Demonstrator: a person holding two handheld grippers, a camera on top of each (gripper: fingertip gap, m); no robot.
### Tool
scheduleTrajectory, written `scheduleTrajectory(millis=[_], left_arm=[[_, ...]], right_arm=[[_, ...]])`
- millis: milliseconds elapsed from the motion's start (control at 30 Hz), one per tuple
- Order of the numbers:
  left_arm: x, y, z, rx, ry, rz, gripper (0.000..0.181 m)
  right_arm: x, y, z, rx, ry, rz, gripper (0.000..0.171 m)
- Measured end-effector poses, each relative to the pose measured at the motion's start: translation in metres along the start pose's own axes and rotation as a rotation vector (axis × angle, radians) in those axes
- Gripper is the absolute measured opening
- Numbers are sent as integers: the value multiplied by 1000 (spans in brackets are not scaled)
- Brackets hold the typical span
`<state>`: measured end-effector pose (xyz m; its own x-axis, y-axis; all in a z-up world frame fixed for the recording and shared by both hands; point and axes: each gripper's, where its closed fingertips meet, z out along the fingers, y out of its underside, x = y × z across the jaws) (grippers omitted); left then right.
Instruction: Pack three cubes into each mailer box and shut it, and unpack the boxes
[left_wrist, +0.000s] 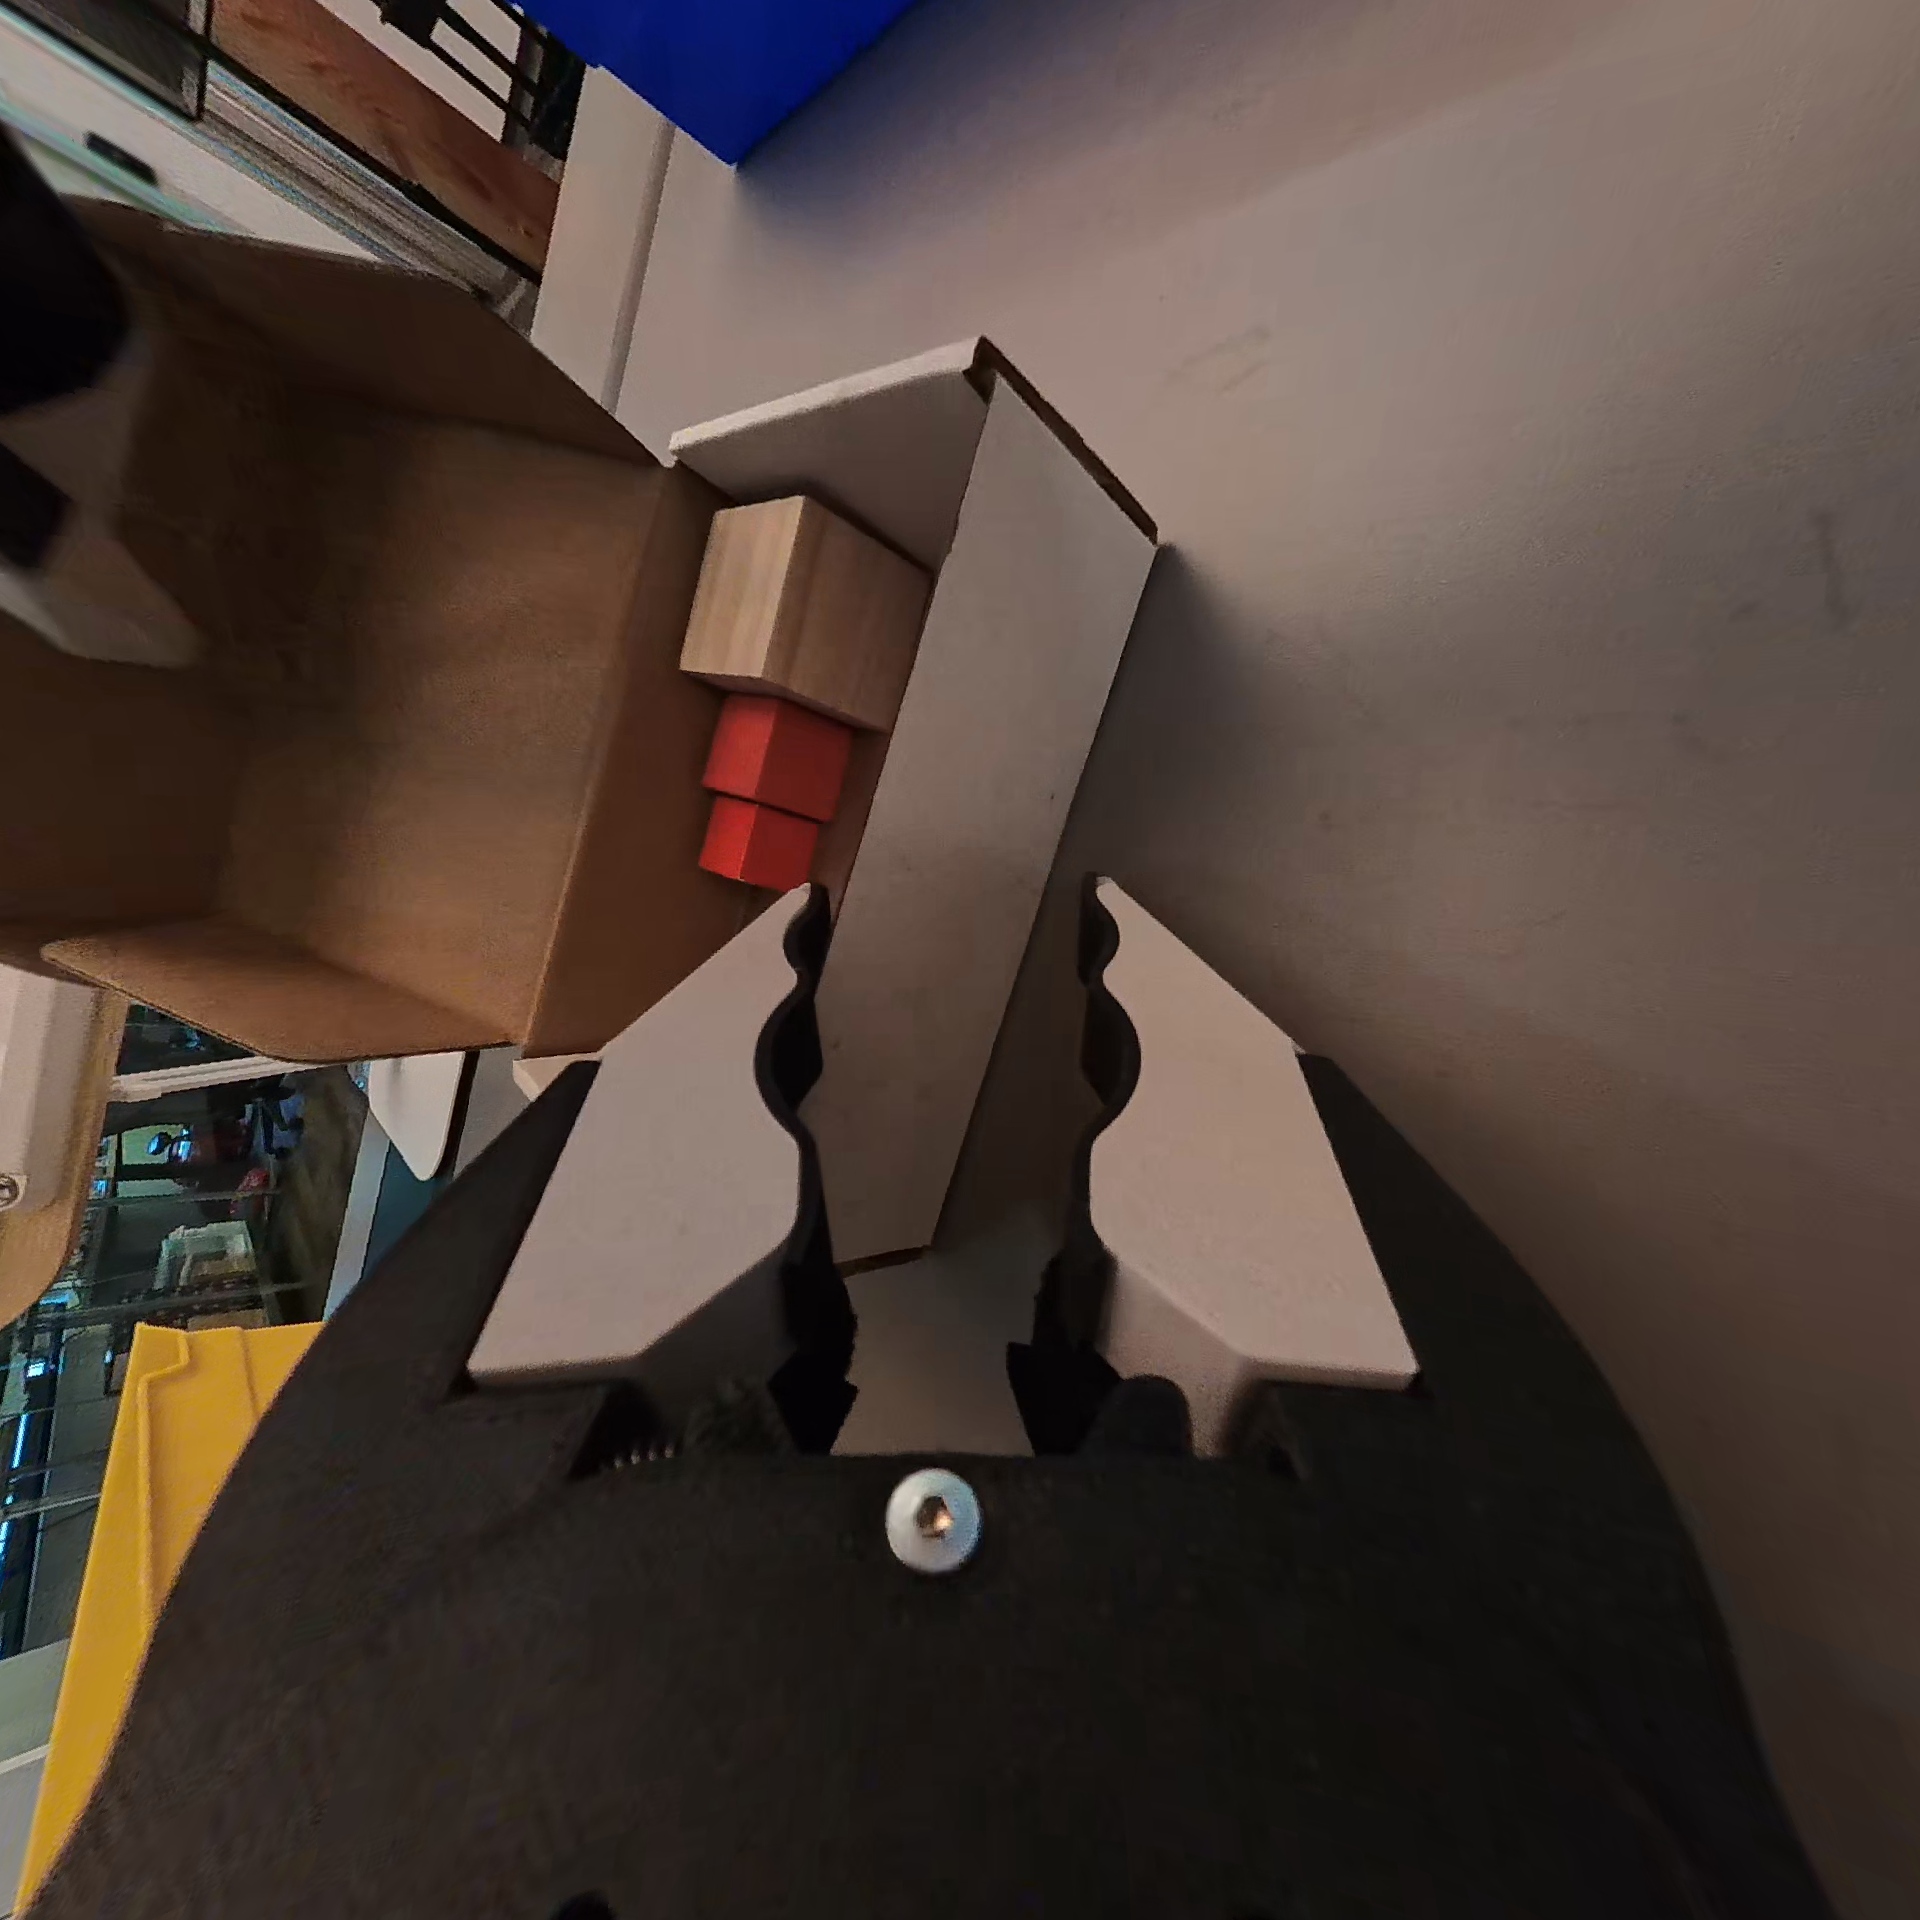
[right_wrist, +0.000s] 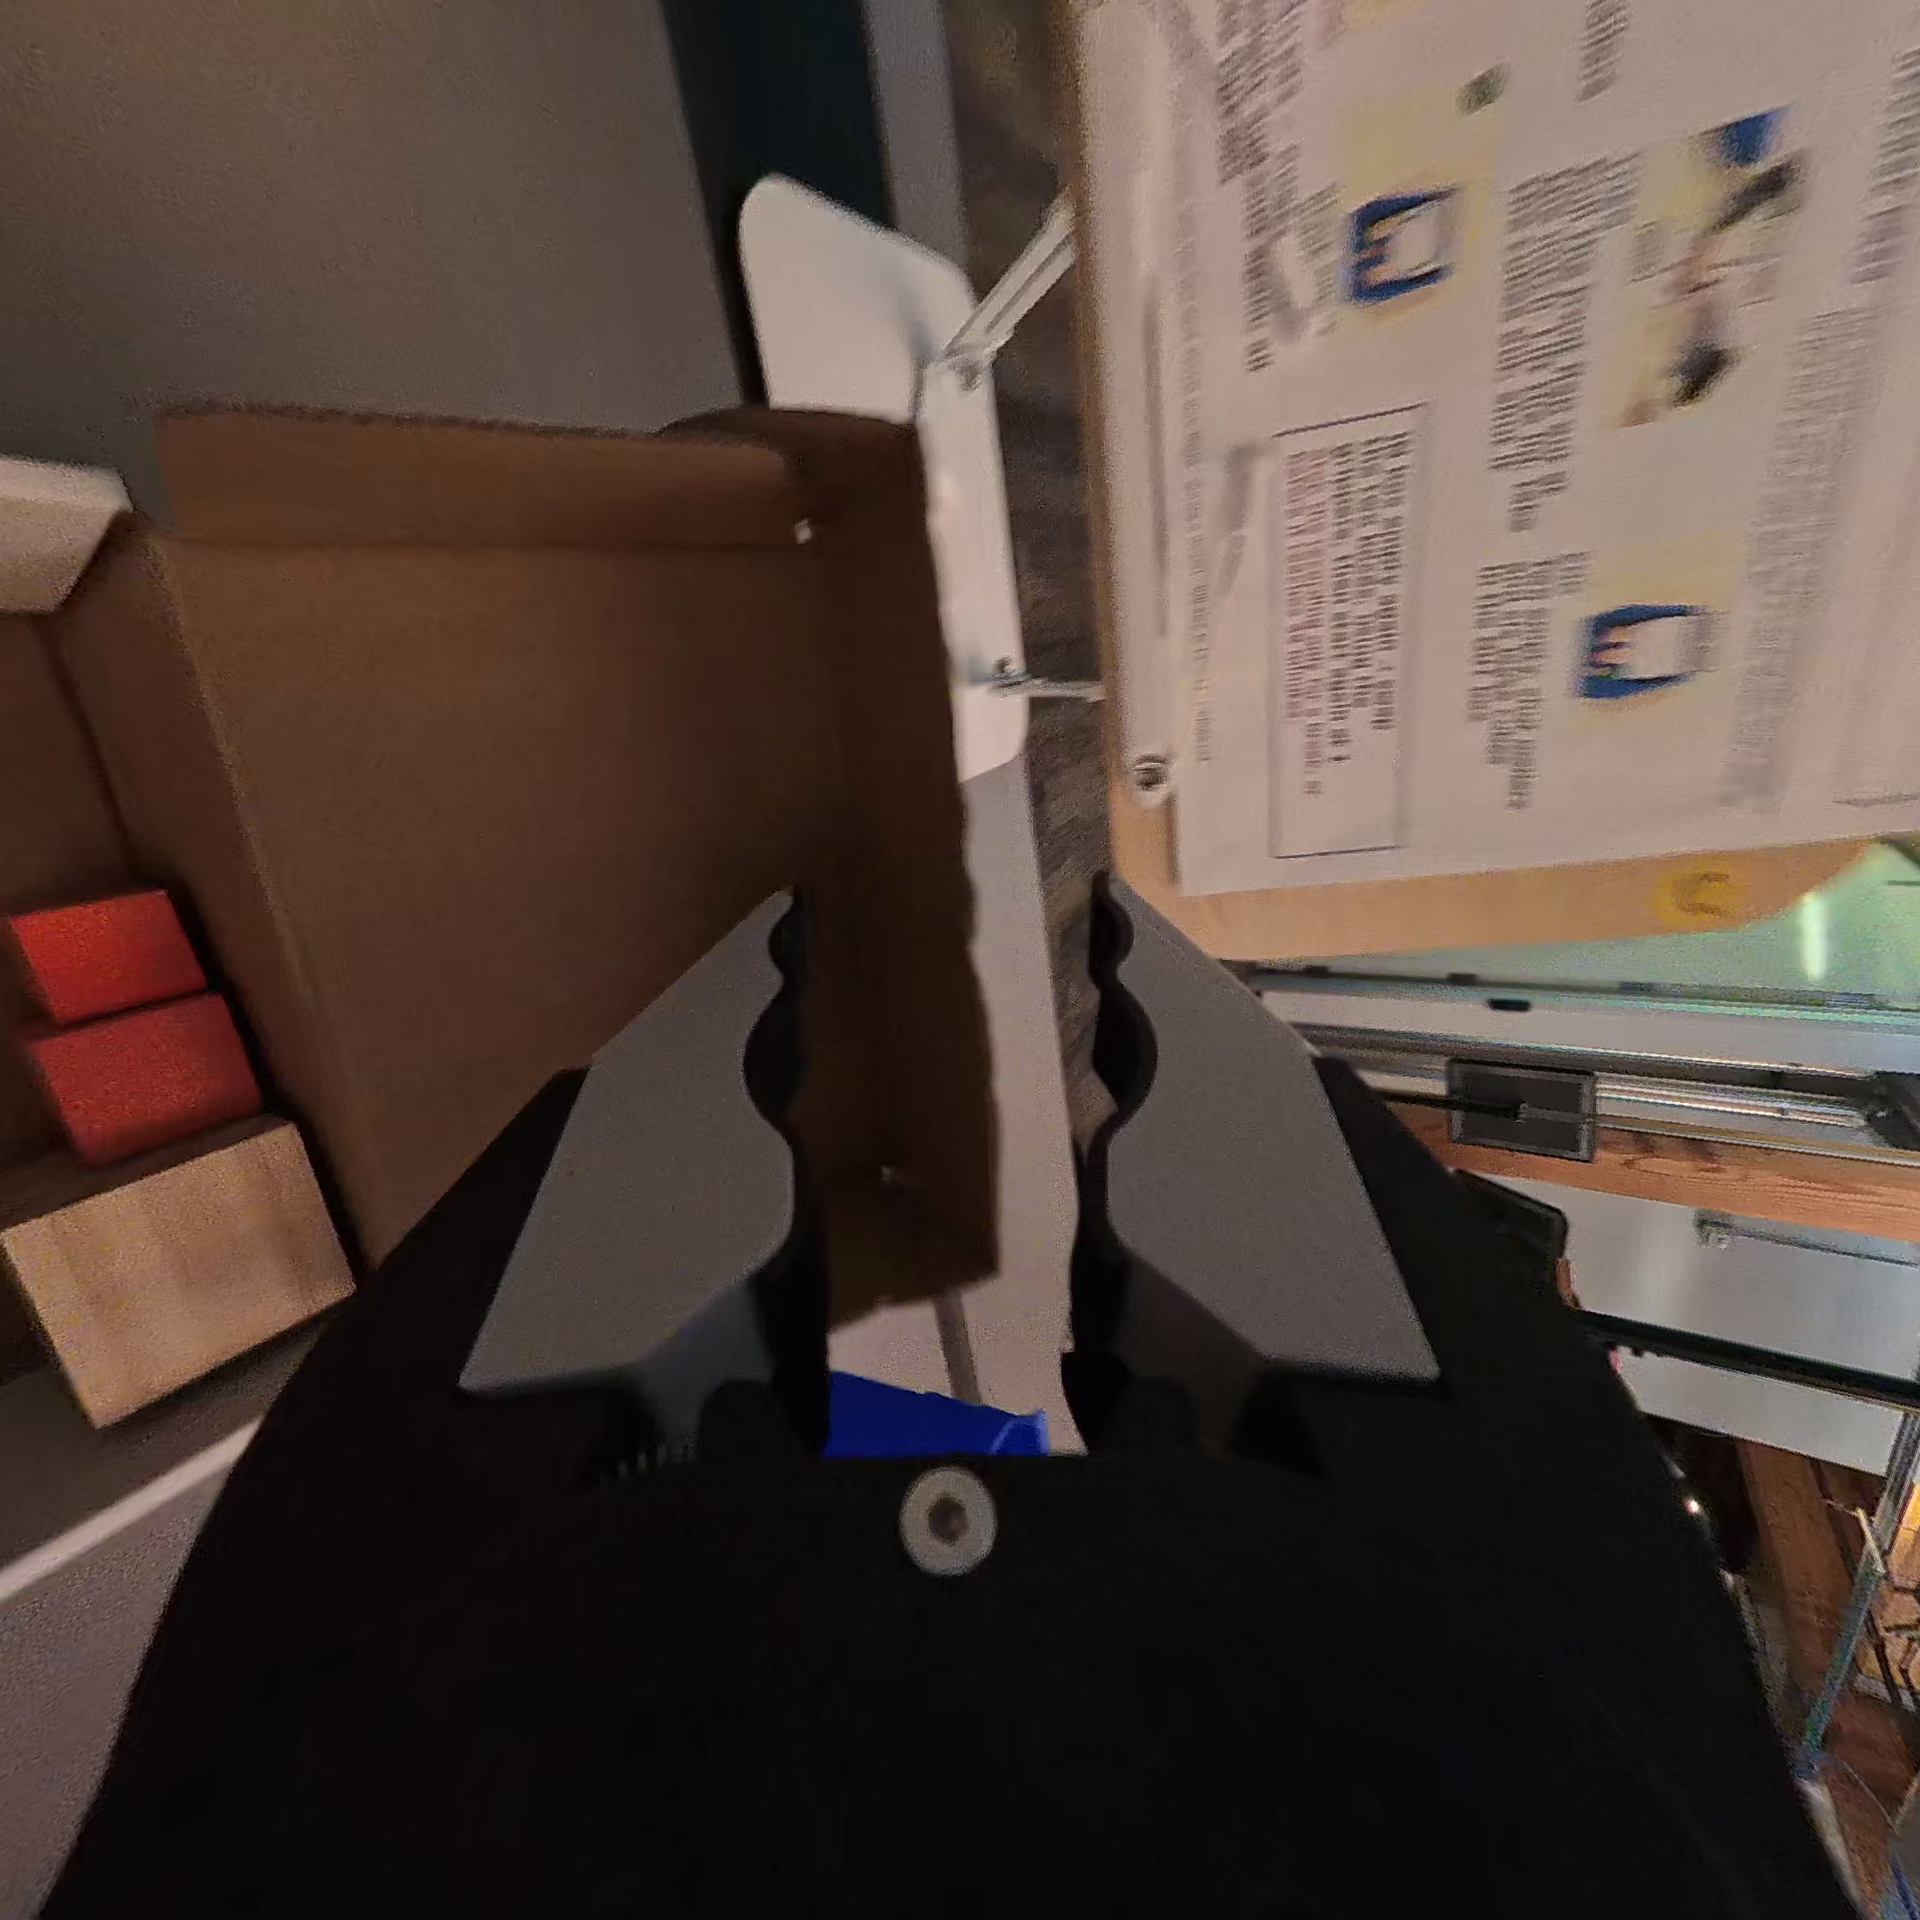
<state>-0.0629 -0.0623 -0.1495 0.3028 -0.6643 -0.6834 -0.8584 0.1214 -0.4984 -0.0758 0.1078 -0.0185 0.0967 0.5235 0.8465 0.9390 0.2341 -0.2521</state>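
- Printed sheets (right_wrist: 1507, 436) pinned on a brown board (right_wrist: 1351, 914) in the right wrist view: packed with text, way too blurry to read.
- Round yellow sticker (right_wrist: 1699, 891) on that same board: mark unreadable.
- Left wrist view: nothing legible anywhere.

The left gripper (left_wrist: 951, 894) has a wide black body that looks rough. A round silver screw (left_wrist: 932, 1520) sits in its middle. Its two fingers (left_wrist: 665, 1122) are light grey wedges with black wavy pads on the inside. The right gripper (right_wrist: 945, 899) looks the same: black body, one silver screw (right_wrist: 947, 1520), and grey fingers (right_wrist: 644, 1153) with bumpy black edges.
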Motion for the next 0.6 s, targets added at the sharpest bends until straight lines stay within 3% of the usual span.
scheduleTrajectory(millis=[100,233,367,600], left_arm=[[0,0,0,-2,-2,4,46],[0,0,0,-5,-8,14,46],[1,-2,-1,-3,-16,28,46],[1,-2,0,-5,-22,30,46]], right_arm=[[4,-10,-36,83,-28,41,48],[-78,-11,-77,177,-444,35,38],[-125,34,-64,-14,-537,21,38],[-151,50,-51,-101,-585,88,35]])
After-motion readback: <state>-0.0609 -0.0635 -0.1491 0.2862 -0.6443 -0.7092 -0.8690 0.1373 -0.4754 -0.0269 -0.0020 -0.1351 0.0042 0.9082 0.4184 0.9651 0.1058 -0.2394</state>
